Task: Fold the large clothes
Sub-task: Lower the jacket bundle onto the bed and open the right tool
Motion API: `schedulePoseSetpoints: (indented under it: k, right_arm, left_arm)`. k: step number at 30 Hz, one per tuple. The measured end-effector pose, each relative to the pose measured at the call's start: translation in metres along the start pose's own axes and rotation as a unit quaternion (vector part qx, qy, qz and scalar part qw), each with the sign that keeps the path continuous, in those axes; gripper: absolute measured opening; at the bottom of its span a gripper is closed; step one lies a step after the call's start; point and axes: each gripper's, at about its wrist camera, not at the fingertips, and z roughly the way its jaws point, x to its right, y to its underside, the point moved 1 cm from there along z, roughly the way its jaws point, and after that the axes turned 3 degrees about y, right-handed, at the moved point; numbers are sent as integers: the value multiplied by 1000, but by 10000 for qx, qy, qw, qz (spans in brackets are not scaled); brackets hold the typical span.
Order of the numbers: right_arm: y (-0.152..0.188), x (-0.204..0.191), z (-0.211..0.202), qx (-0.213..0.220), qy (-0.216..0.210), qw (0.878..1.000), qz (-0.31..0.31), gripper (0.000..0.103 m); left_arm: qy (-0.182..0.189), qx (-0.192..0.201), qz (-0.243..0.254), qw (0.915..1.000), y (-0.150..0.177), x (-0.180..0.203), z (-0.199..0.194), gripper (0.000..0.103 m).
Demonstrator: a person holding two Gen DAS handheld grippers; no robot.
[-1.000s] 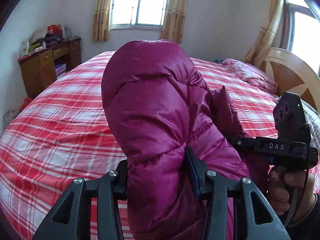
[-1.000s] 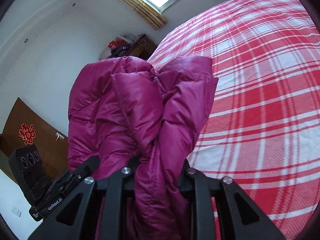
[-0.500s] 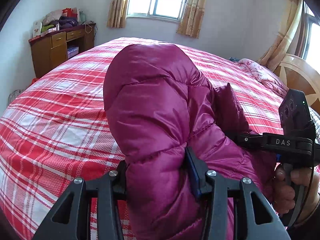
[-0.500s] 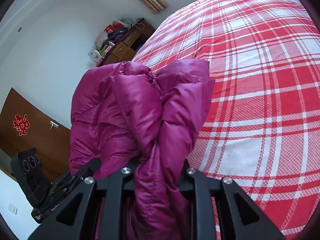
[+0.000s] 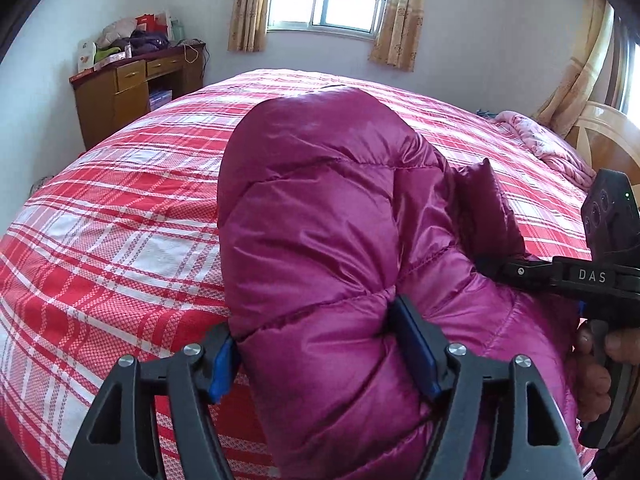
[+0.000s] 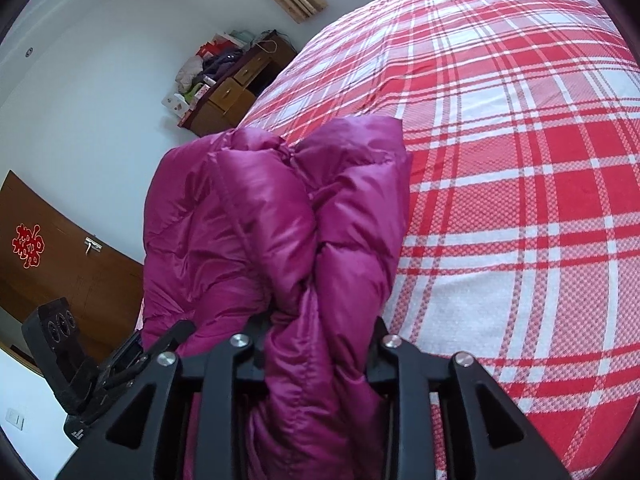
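Note:
A magenta puffer jacket [image 5: 320,208] is bunched up over the red plaid bed [image 5: 120,240]. My left gripper [image 5: 316,332] has a thick fold of it between its fingers. Its jaws are opening, and the left blue pad [image 5: 222,360] shows bare beside the fabric. In the right wrist view the jacket [image 6: 272,216] rises in puffy folds from my right gripper [image 6: 320,324]. That gripper's jaws are opening slightly, but the fabric still fills the gap and is pinched. The right gripper [image 5: 580,276] appears at the jacket's right side, held by a hand [image 5: 600,360].
The plaid bedspread [image 6: 520,200] stretches wide ahead and to the right. A wooden desk [image 5: 132,84] piled with items stands at the far left wall. A pink blanket [image 5: 540,144] lies by the headboard [image 5: 608,132]. A brown door [image 6: 48,256] is at left.
Both grippers have sunk toward the bed with the jacket. The left jaws have spread wider, baring the left blue pad. The right jaws have widened a little around the fabric.

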Motion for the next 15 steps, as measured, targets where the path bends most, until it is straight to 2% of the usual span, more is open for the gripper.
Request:
schedulePoseSetpoints:
  k: [5, 8, 15]
  right_arm:
    - [0, 0, 2, -14, 142, 9999, -43, 44]
    - [0, 1, 0, 20, 284, 9996, -61, 54]
    - [5, 1, -25, 396, 654, 9970, -110, 73]
  left_arm:
    - [-37, -26, 17, 10000, -1, -1, -1, 74]
    - [-103, -51, 48, 9999, -2, 1, -5, 74]
    - [-348, 23, 229, 9991, -3, 5, -28, 74]
